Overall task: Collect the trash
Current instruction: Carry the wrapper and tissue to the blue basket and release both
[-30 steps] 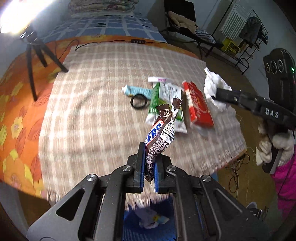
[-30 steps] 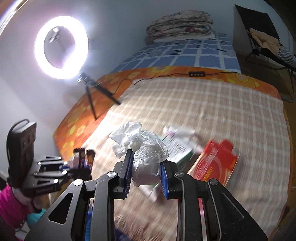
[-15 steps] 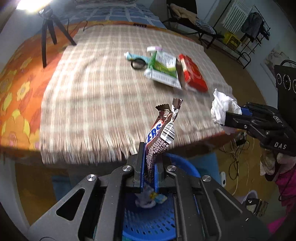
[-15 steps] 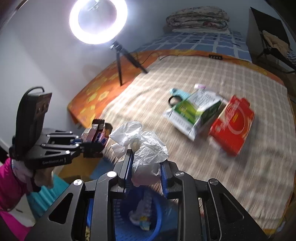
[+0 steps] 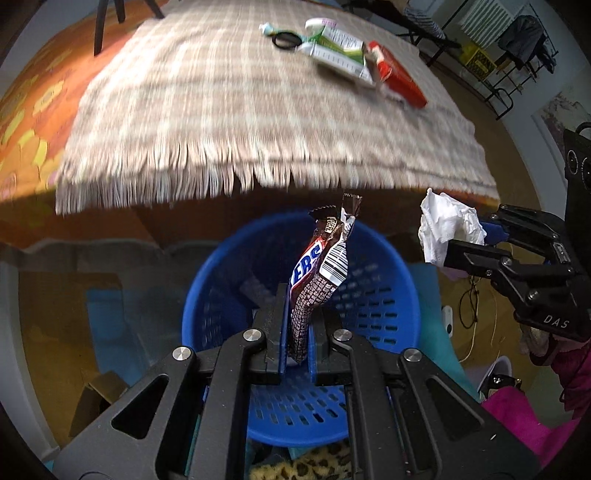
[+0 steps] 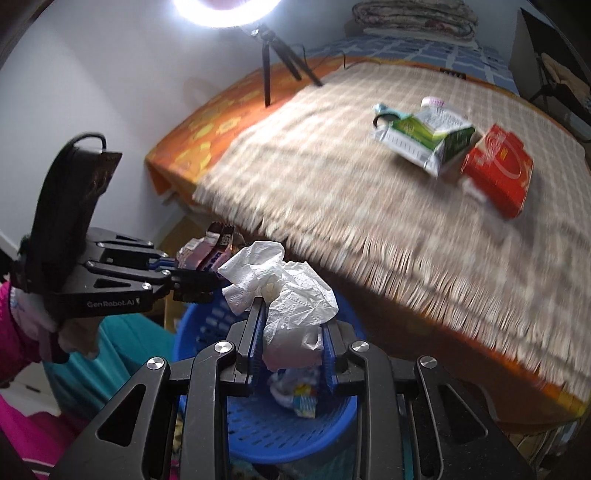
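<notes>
The left gripper (image 5: pixel 297 332) pinches a candy wrapper (image 5: pixel 317 273) upright above the blue basket (image 5: pixel 384 291). The right gripper (image 6: pixel 291 343) clamps a crumpled tissue (image 6: pixel 291 295) over the same basket.

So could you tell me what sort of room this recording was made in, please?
Most likely a bedroom at home: a bed with folded blankets stacked on it, a clothes rack by the wall, and a ring light set up for filming.

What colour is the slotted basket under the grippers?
Blue. The basket shows best in the left wrist view, below the candy wrapper.
</notes>
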{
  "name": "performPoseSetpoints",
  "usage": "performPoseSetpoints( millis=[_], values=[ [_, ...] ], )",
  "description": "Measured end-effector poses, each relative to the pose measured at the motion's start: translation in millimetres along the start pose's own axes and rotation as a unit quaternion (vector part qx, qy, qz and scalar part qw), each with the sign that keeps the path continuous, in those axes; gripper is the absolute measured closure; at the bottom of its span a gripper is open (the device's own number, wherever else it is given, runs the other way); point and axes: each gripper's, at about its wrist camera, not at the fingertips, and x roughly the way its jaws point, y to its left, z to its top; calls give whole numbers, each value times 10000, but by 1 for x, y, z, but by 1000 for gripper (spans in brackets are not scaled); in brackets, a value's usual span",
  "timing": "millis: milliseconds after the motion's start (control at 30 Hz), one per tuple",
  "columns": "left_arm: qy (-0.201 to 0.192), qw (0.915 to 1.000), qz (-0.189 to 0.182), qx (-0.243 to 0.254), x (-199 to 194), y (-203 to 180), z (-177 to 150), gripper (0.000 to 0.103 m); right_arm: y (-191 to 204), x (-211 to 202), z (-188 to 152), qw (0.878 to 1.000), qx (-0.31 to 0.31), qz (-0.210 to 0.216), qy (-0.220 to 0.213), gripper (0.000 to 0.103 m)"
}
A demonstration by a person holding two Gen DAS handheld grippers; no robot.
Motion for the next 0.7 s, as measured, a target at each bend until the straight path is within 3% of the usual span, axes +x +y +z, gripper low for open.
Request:
performPoseSetpoints(
  millis=[467, 500, 567, 633, 700],
  values=[
    [310, 9994, 165, 58, 8, 0, -19, 96, 2, 21, -31, 9992, 162, 47, 349, 76],
    [346, 9992, 192, 68, 9, 0, -19, 94, 2, 23, -32, 9991, 165, 52, 378, 76],
    [376, 9990, 247, 73, 10, -1, -19, 69, 2, 25, -34, 9988, 180, 79, 448, 76],
    [318, 9990, 286, 91, 8, -1, -20, 58, 3, 28, -35, 9985, 204, 108, 499, 75],
    [300, 9990, 309, 106, 6, -1, -20, 58, 3, 30, -36, 9982, 224, 127, 548, 73]
  ],
)
